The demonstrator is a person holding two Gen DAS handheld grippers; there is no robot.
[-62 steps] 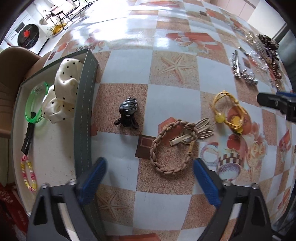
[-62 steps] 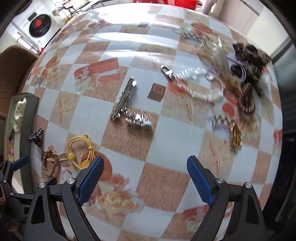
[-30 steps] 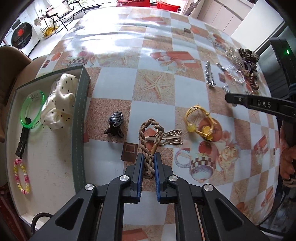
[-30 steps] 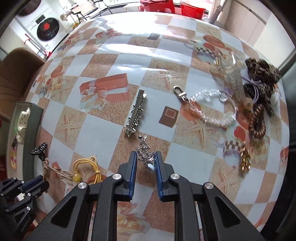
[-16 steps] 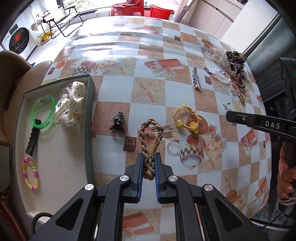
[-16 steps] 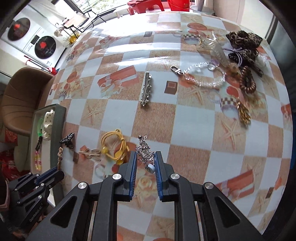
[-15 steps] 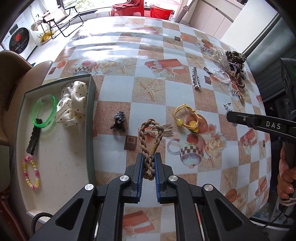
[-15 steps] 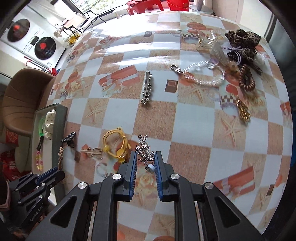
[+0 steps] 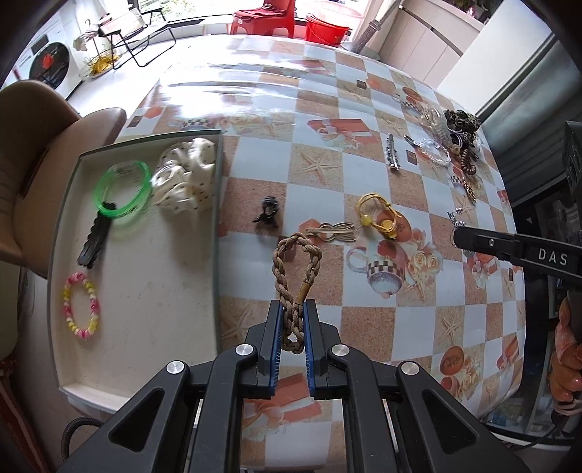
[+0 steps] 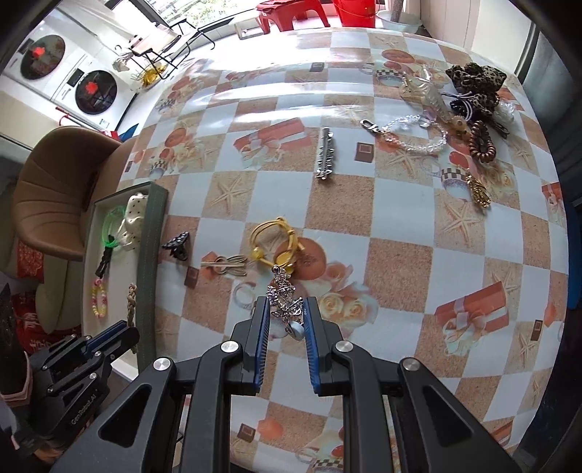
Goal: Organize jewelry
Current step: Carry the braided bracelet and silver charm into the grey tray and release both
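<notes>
While our left claw (image 9: pixel 292 322) clamps the braid (image 9: pixel 295 273) and our right claw (image 10: pixel 285 320) clamps the charm (image 10: pixel 284 295), we should carry both left over the tray (image 9: pixel 218 218) wall before letting go.

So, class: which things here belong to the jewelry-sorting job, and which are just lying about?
Job: braided brown cord bracelet in left gripper; silver charm brooch in right gripper; grey-rimmed tray; yellow cord hair tie.
Lying about: brown chair; red plastic stool.
</notes>
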